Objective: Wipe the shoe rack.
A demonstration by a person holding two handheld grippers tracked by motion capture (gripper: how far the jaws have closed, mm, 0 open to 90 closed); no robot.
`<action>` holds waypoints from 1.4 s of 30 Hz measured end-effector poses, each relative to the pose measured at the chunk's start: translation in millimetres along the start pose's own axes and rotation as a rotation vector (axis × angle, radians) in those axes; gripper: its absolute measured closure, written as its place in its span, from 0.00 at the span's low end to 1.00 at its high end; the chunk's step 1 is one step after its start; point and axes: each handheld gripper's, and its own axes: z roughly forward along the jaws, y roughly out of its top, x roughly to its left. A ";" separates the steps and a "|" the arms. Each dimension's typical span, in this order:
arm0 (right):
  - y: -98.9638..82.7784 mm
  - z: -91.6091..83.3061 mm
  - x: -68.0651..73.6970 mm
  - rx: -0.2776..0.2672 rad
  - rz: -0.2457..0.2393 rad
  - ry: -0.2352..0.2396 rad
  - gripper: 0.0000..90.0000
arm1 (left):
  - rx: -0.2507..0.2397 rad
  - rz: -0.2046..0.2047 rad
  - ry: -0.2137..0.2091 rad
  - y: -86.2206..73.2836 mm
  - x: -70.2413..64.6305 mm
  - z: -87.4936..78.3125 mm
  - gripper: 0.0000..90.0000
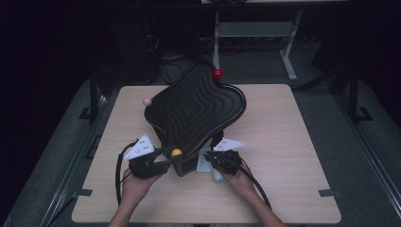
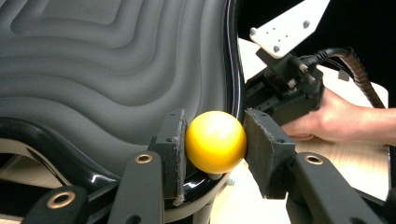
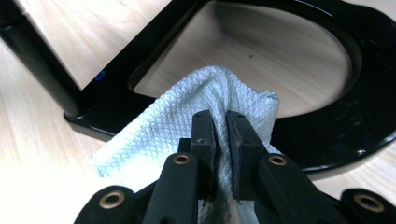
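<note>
A: We note the yellow ball point(image 2: 215, 141) first. It sits on the near rim of the black wavy tray point(image 1: 198, 111), at the lobe closest to the table's near edge.

B: We see the left gripper point(image 2: 215, 148) clamped on it, one pad pressed against each side of the ball.

A: Agreed. The white cloth point(image 3: 196, 107) comes next; we find it bunched just right of that lobe, lying over the tray's black base frame point(image 3: 327, 140).

B: The right gripper point(image 3: 220, 126) has its jaws drawn together on a fold of that cloth.

A: Farther out, a red ball point(image 1: 217, 74) tops the tray's far rim and a pink ball point(image 1: 147, 101) its left rim.

B: The tray stands mid-table point(image 1: 293, 156), tilted up towards the far edge.
</note>
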 end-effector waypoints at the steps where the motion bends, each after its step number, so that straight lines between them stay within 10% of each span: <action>1: -0.1 -0.7 -4.7 -0.001 0.026 -0.001 0.91 | 0.001 0.000 0.001 0.1 0.0 0.0 0.67; 15: 0.5 -3.8 -21.7 0.004 0.062 -0.038 0.91 | 0.009 0.002 0.004 0.0 2.1 -3.6 0.67; 22: 2.1 -0.2 -0.4 0.018 -0.012 0.012 0.91 | 0.012 0.000 0.012 -0.7 3.4 -6.3 0.66; 28: 2.5 -2.1 -21.9 0.011 0.068 -0.039 0.91 | 0.020 0.000 0.024 -0.6 3.5 -7.2 0.63; 35: 4.0 2.8 5.6 0.026 -0.037 0.013 0.91 | 0.015 -0.016 0.040 -2.8 9.3 -12.0 0.65; 42: 2.2 -0.3 -23.9 0.002 0.075 -0.031 0.91 | 0.015 -0.014 0.052 -2.1 8.3 -12.0 0.63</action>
